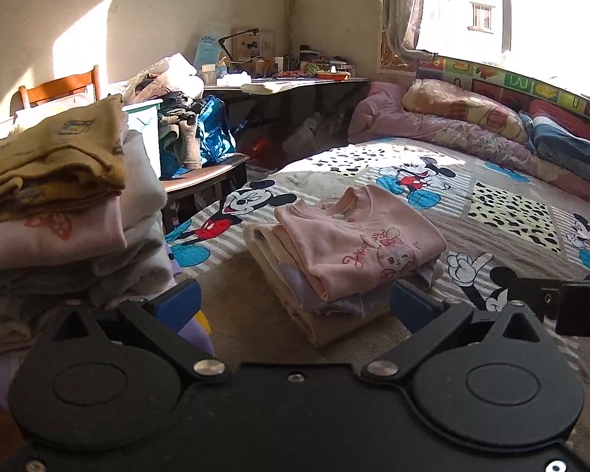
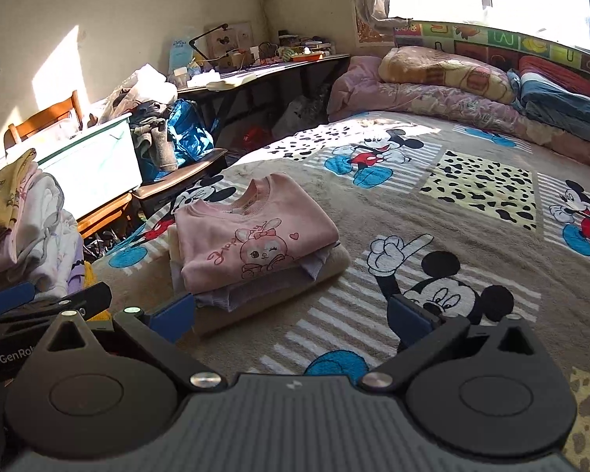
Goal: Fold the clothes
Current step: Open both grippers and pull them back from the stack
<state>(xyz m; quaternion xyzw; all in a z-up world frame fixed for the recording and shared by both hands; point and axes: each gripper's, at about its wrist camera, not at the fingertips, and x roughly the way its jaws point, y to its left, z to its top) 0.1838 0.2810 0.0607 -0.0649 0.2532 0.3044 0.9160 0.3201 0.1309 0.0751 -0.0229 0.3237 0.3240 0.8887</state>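
Observation:
A folded pink sweatshirt [image 1: 358, 244] with a bunny print tops a small stack of folded clothes [image 1: 326, 310] on the Mickey Mouse bedspread [image 1: 503, 212]. It also shows in the right wrist view [image 2: 247, 232]. My left gripper [image 1: 293, 301] is open and empty, just short of the stack's near edge. My right gripper [image 2: 291, 314] is open and empty, low over the bedspread [image 2: 472, 204], to the right of the stack's near corner. A taller pile of folded clothes [image 1: 59, 204] topped by a mustard garment stands at the left, also seen in the right wrist view [image 2: 15, 228].
Rolled quilts and blankets [image 1: 472, 126] lie along the bed's far side under the window. A cluttered desk [image 1: 287, 78], a white bin [image 2: 94, 165], a blue bag [image 1: 212, 126] and a wooden chair [image 1: 59, 86] stand left of the bed.

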